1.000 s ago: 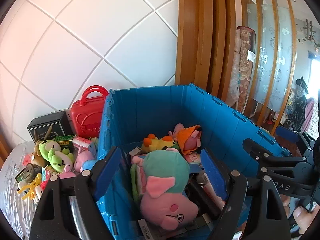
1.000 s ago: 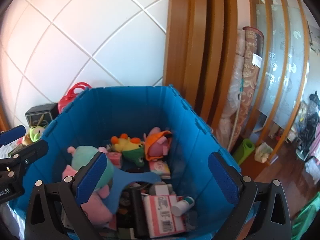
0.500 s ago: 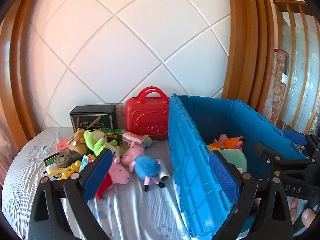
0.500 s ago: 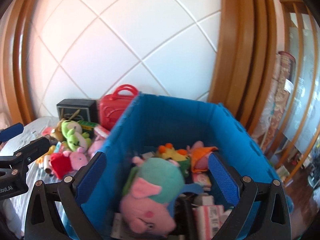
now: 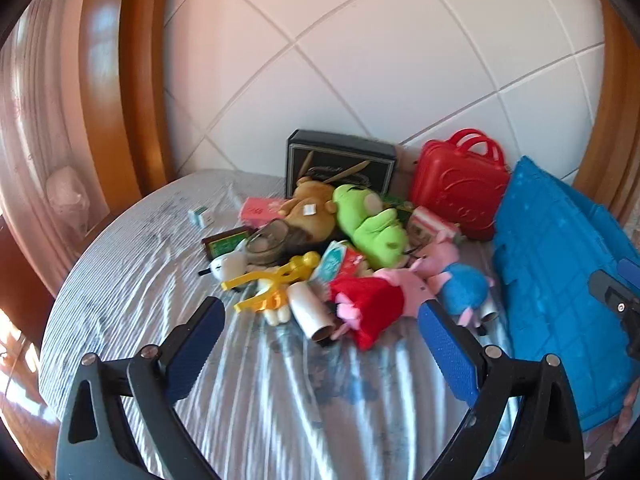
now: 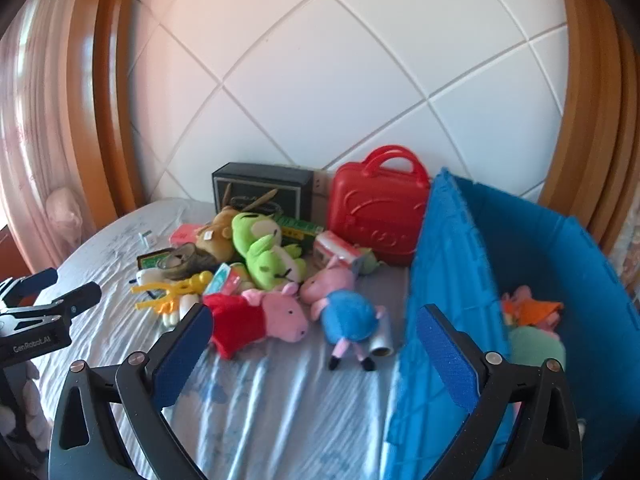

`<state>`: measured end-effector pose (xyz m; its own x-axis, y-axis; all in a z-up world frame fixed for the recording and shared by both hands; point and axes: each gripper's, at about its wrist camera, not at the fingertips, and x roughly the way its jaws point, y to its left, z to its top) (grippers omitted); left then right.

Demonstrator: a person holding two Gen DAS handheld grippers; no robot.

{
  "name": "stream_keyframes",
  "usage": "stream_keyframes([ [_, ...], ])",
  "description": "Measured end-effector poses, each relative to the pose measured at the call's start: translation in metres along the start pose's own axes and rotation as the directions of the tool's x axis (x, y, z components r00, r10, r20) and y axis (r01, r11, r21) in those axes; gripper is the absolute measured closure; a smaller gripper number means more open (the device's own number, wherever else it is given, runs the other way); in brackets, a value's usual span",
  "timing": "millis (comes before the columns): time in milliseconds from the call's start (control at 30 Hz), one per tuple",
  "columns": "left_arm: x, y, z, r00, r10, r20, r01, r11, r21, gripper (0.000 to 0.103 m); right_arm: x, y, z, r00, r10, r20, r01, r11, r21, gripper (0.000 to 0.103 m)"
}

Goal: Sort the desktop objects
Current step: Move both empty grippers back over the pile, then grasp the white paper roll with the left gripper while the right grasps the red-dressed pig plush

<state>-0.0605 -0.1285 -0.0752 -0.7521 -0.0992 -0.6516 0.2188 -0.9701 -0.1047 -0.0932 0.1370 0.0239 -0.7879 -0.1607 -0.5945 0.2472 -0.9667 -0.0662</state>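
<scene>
Sorting target: red-dressed pink pig plush, centre of the left wrist view, lying in the pile on the striped surface, just ahead of the left gripper.
Left jaws: spread wide with nothing between them, having just been opening.
Right jaws: right gripper also released and empty.
Risk, snagging: plush limbs overlap the cardboard tube and blue-bodied pig plush; closing there could drag neighbours along.
Risk, slipping: the yellow plastic tongs look hard and smooth, likely to skid from the pads.
Textures: soft pile fabric; green frog plush squashy; cloth wrinkled.
Surroundings: ribbed blue crate at right, already holding toys; glossy red case behind.
</scene>
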Motion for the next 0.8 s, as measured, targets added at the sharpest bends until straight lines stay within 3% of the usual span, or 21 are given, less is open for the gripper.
stream_keyframes([
  [133, 0.039, 0.041, -0.014, 0.994, 0.041, -0.102, -0.045, 0.998, -0.043, 0.004, 0.045, 0.030, -0.008, 0.995, 0.037, -0.092, -0.038, 0.999, -0.006, 0.000],
  [300, 0.084, 0.058, -0.026, 0.978, 0.050, -0.201, -0.063, 0.996, -0.060, 0.004, 0.097, 0.046, -0.020, 0.978, 0.064, -0.196, -0.065, 0.998, 0.005, 0.000],
  [600, 0.165, 0.030, -0.027, 0.949, 0.012, -0.316, -0.032, 0.998, -0.058, 0.004, 0.161, 0.028, -0.025, 0.953, 0.058, -0.298, -0.054, 0.998, 0.022, 0.000],
  [800, 0.228, 0.015, -0.028, 0.921, 0.014, -0.389, -0.032, 0.999, -0.040, 0.004, 0.217, 0.010, -0.030, 0.924, 0.078, -0.373, -0.057, 0.996, 0.069, 0.000],
])
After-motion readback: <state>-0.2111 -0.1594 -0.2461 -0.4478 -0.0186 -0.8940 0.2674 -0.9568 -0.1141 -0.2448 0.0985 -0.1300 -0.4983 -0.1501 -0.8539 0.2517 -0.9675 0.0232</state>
